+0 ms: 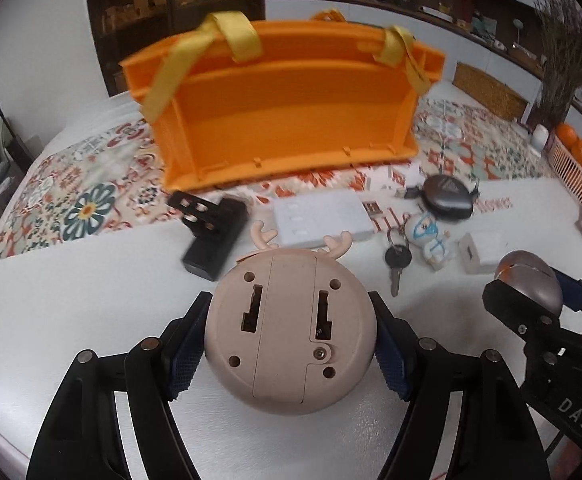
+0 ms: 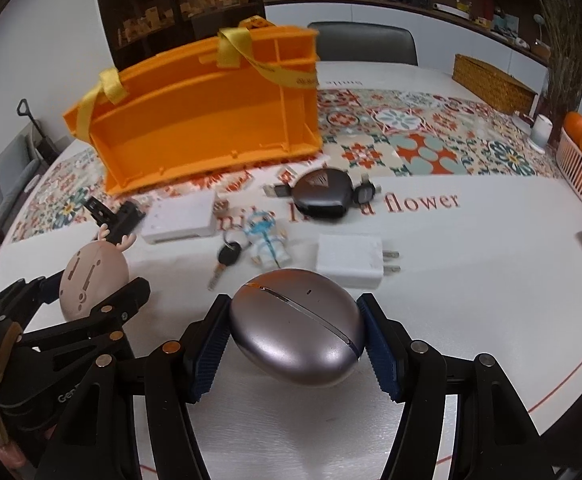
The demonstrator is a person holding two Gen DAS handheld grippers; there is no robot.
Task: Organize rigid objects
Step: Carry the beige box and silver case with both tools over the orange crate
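Left wrist: white desk, patterned cloth, orange organizer at 12; left claw grips deer clock, right claw a silver case

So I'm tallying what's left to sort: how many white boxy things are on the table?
2. A flat white box lies in front of the orange bin; a white charger lies just beyond the right tongs. More may be hidden.

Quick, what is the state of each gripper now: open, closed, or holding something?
Left gripper: closed on the beige round antlered toy.
Right gripper: closed on the silver oval case.
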